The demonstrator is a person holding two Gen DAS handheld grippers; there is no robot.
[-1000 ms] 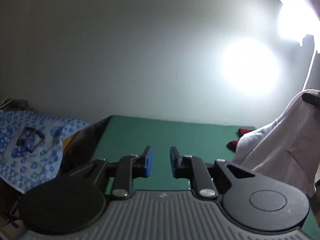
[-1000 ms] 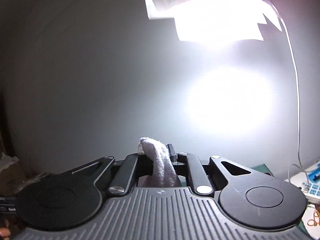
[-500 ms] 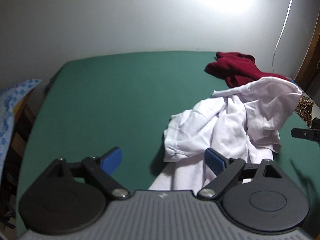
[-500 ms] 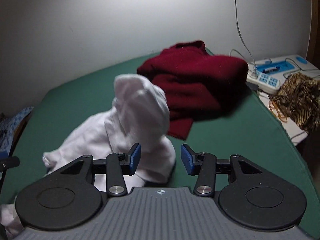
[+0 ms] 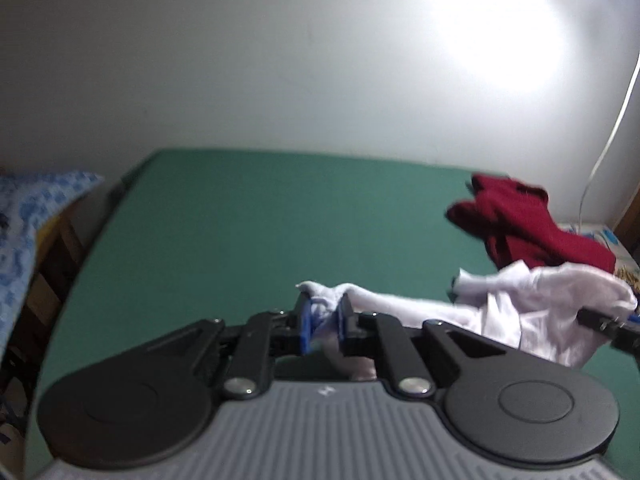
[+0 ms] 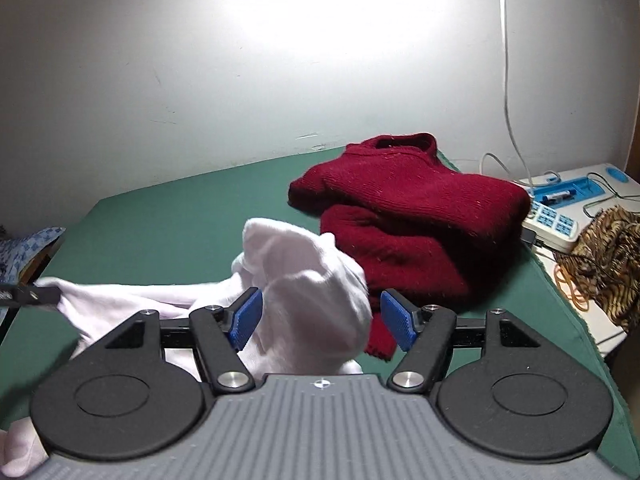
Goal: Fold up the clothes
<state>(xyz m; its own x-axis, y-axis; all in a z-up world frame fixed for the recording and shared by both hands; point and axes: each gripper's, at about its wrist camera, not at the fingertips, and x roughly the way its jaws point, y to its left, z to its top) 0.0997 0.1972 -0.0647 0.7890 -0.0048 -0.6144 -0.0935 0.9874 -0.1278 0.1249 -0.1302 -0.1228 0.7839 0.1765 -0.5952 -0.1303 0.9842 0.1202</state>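
A crumpled white shirt (image 6: 308,280) lies on the green table (image 6: 172,224); it also shows in the left wrist view (image 5: 532,304). My left gripper (image 5: 322,322) is shut on an edge of the white shirt, pulled out to the left of the heap. My right gripper (image 6: 322,320) is open, its blue pads either side of a raised hump of the shirt, not gripping it. A folded dark red sweater (image 6: 412,216) lies behind the shirt, also seen in the left wrist view (image 5: 524,220).
A white power strip with blue parts (image 6: 560,208) and a tiger-pattern cloth (image 6: 612,248) sit beyond the table's right edge. A white cable (image 6: 508,80) hangs down the wall. A blue patterned cloth (image 5: 28,216) lies left of the table.
My left gripper has shut on the shirt's edge and drawn it leftwards. My right gripper let go of the shirt half a second ago and its jaws have opened wider around the hump.
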